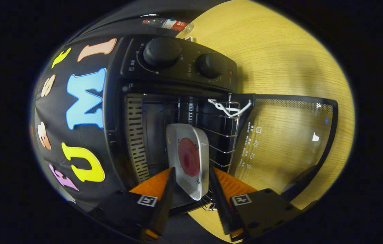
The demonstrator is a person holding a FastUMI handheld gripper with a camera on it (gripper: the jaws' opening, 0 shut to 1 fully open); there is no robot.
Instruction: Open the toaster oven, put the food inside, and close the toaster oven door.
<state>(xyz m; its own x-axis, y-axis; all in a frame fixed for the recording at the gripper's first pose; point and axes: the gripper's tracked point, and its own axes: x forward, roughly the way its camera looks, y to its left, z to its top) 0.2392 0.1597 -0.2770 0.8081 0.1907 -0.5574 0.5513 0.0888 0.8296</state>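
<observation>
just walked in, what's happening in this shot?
A hand-held gripper is putting food into a toaster oven. The oven door is already swung open over the wooden table. A white plate with a round red piece of food sits between the fingers, partly in the oven mouth by the wire rack. Whether both fingers press on the plate isn't clear.
</observation>
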